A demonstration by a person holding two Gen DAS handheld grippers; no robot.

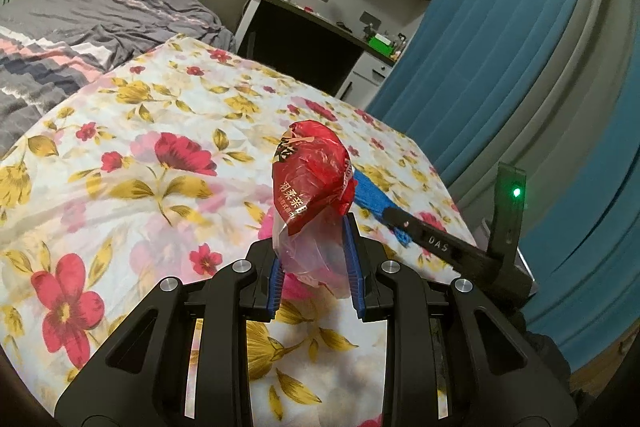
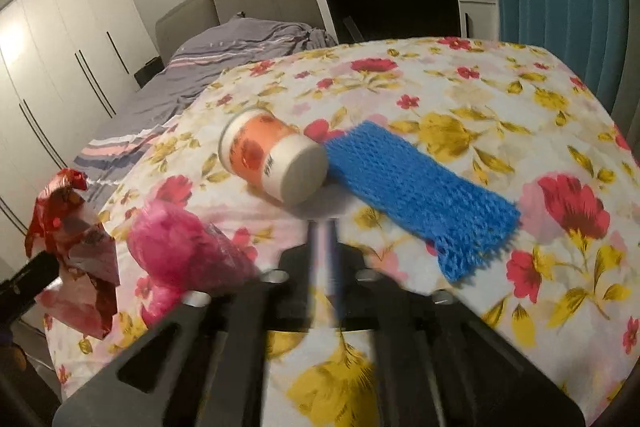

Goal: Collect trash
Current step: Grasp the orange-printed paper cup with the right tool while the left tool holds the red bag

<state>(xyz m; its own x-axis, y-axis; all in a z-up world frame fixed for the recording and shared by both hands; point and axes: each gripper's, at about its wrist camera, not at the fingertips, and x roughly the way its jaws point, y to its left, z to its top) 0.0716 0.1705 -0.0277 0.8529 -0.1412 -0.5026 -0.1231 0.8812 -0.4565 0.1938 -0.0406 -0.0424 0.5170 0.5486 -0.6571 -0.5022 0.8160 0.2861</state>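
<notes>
While clamped on the red wrapper (image 1: 316, 183) by the left hand-held gripper (image 1: 316, 267), lifted clear of the counter (image 1: 140, 131) for binning; right hand-held gripper (image 2: 324, 239) shut, empty.

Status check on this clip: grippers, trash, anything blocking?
Left gripper shut on red wrapper, lifted. Right gripper shut, empty. Paper cup, blue mesh, pink bag on floral cloth. Nothing blocking.
</notes>
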